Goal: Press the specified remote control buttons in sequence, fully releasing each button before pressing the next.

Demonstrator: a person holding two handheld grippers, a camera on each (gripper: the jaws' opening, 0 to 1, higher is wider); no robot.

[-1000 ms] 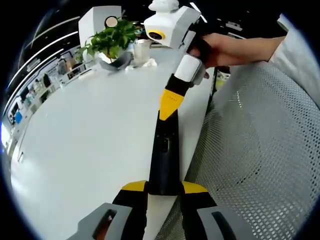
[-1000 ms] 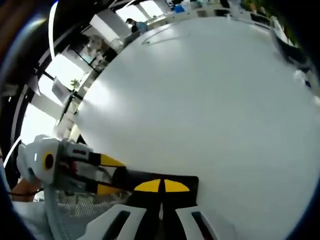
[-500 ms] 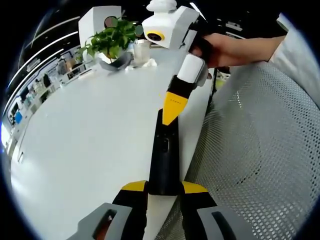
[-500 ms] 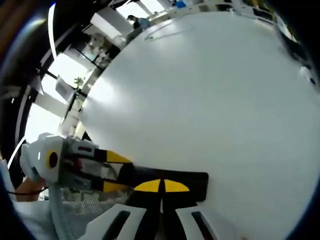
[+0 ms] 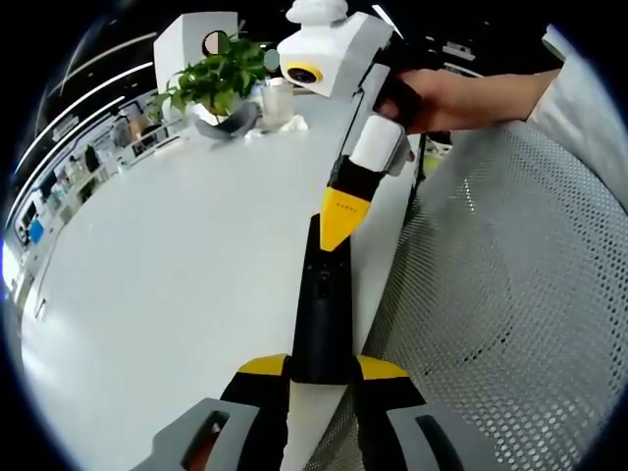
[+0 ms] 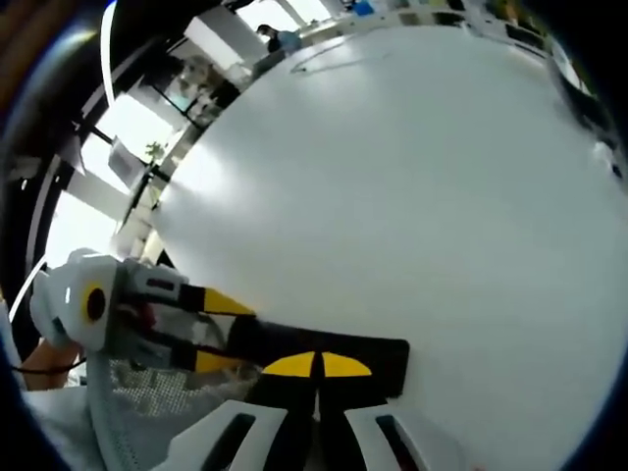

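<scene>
The left claw clamps the black remote control at the white tabletop's near edge; its long axis points toward the closed right claw, tip touching its far end.

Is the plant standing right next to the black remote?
No, the plant sits at the table's far end, well apart from the remote.

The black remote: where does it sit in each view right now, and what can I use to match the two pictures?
Left gripper view: the remote runs up the centre, held by the left gripper, with the right gripper at its far end.
Right gripper view: the remote lies across the bottom centre.
Shared landmark: the white table.
</scene>
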